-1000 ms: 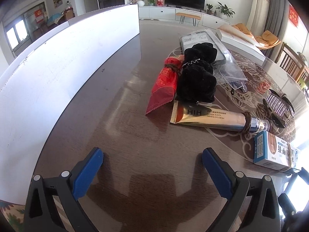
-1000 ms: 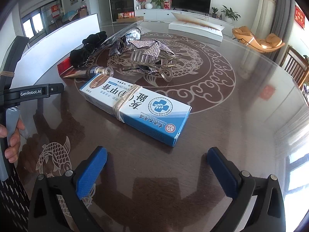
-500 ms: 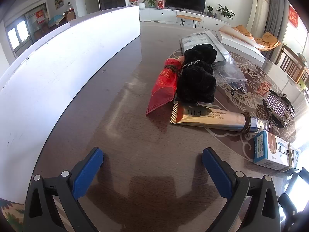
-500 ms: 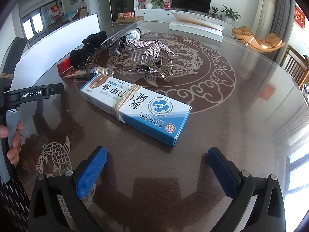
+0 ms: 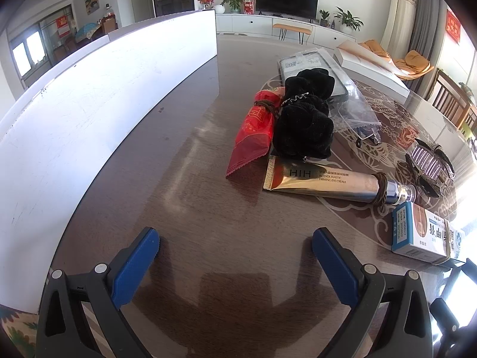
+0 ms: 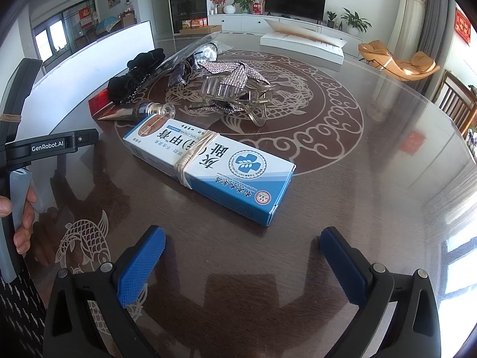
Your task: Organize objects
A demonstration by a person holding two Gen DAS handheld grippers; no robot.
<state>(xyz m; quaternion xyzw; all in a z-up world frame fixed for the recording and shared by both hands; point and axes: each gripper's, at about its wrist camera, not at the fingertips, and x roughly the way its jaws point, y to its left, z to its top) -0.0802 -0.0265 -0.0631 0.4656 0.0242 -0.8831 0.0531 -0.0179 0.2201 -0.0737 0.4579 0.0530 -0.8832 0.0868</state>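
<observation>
- The left gripper [image 5: 235, 246] hovered low over a bare part of the table [image 5: 184, 179], with its jaws wide apart and nothing between them.
- The right gripper [image 6: 243, 243] was also empty and its jaws stood apart; the box [image 6: 208, 164] lay just in front of it.
- The box, with a cord tied around its middle, lay flat on the table, not touched by either gripper.
- Beyond it the tube [image 5: 325, 180] lay on its side, a brown band around its neck; its flat end was just beside the black cloth [image 5: 304, 125].
- The red packet [image 5: 253, 137] lay against the left side of the cloth, and the hair clip [image 6: 235, 89] was near the middle of the table.
- A clear plastic bag [image 5: 354, 110] lay behind the cloth.
- In my judgement the task had hardly begun: all things lay loose in one group and none looked sorted.
- Everything was left to do, and I could not tell where the things should go.
</observation>
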